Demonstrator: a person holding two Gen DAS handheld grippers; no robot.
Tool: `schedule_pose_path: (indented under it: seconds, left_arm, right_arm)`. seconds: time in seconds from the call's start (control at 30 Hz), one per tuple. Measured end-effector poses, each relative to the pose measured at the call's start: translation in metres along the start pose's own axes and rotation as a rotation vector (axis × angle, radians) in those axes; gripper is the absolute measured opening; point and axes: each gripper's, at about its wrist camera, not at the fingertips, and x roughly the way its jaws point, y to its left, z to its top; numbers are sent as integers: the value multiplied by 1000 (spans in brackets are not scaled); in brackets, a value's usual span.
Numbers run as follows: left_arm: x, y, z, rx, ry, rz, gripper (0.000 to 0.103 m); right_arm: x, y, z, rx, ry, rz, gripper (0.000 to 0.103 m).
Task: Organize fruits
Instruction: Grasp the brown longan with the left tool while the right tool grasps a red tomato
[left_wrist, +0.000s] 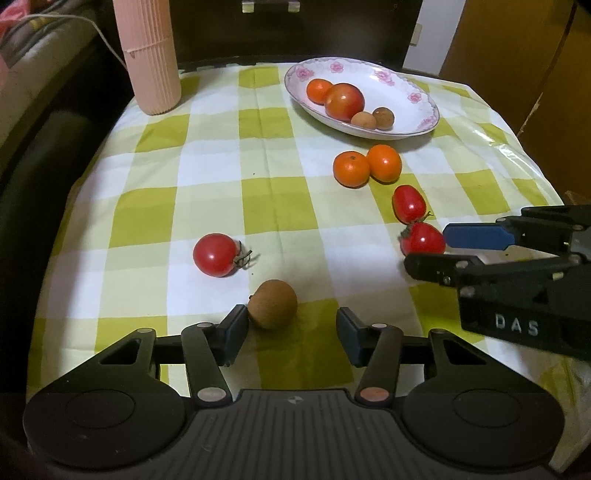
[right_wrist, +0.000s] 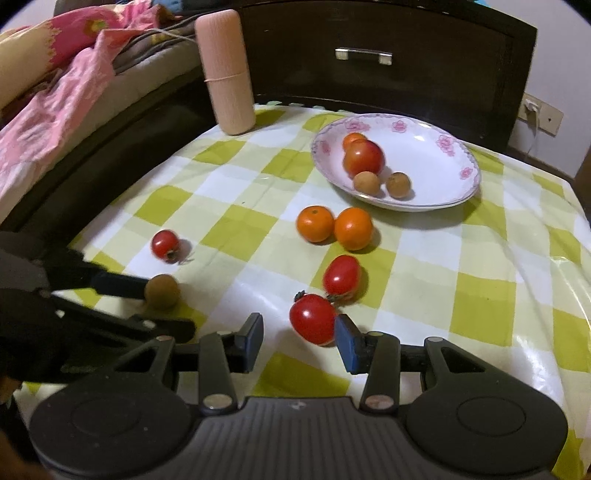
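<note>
A white flowered plate (left_wrist: 421, 107) (right_wrist: 443, 177) at the back holds an orange, a big tomato and two longans. On the checked cloth lie two oranges (left_wrist: 351, 168) (right_wrist: 352, 228), several cherry tomatoes and a brown longan (left_wrist: 272, 303) (right_wrist: 162, 291). My left gripper (left_wrist: 291, 325) is open, its left pad touching the longan, which sits between the pads. My right gripper (right_wrist: 299, 332) (left_wrist: 428, 251) is open around a red tomato (right_wrist: 313, 323) (left_wrist: 424, 239), right pad against it. Another tomato (right_wrist: 341, 277) lies just beyond; one more (left_wrist: 216, 254) (right_wrist: 165, 244) lies left.
A tall pink ribbed cylinder (left_wrist: 147, 55) (right_wrist: 227, 70) stands at the back left. A dark wooden drawer unit (right_wrist: 369, 55) stands behind the table. A bed with pink bedding (right_wrist: 55, 85) lies left. The table edge drops off at left and right.
</note>
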Motion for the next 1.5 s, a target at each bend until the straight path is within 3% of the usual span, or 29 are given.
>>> schedule_pose_path:
  seconds: [0.27, 0.4, 0.53, 0.63, 0.7, 1.07, 1.13, 1.27, 1.5]
  left_arm:
    - [0, 0, 0, -3, -12, 1, 48]
    - [0, 3, 2, -23, -13, -10, 42]
    - [1, 2, 1, -11, -19, -5, 41]
    - [1, 1, 2, -1, -21, 5, 44]
    - [1, 1, 3, 1, -24, 20, 52]
    - [10, -3, 7, 23, -53, 48, 60]
    - [9, -5, 7, 31, -55, 66, 56]
    - [7, 2, 9, -6, -60, 56, 35]
    - [4, -9, 11, 22, -58, 39, 35]
  right_arm:
    - [17, -3, 0, -3, 41, 7, 47]
    - [15, 0, 0, -24, 42, -3, 41]
    - [15, 0, -1, -20, 45, 6, 41]
    - [15, 0, 0, -18, 46, 8, 41]
    - [15, -1, -1, -12, 47, 15, 41]
    - [13, -2, -2, 1, 53, 28, 41]
    - [12, -1, -2, 0, 53, 27, 41]
    - [12, -1, -2, 0, 53, 26, 41]
    - [11, -2, -3, 12, 59, 33, 41]
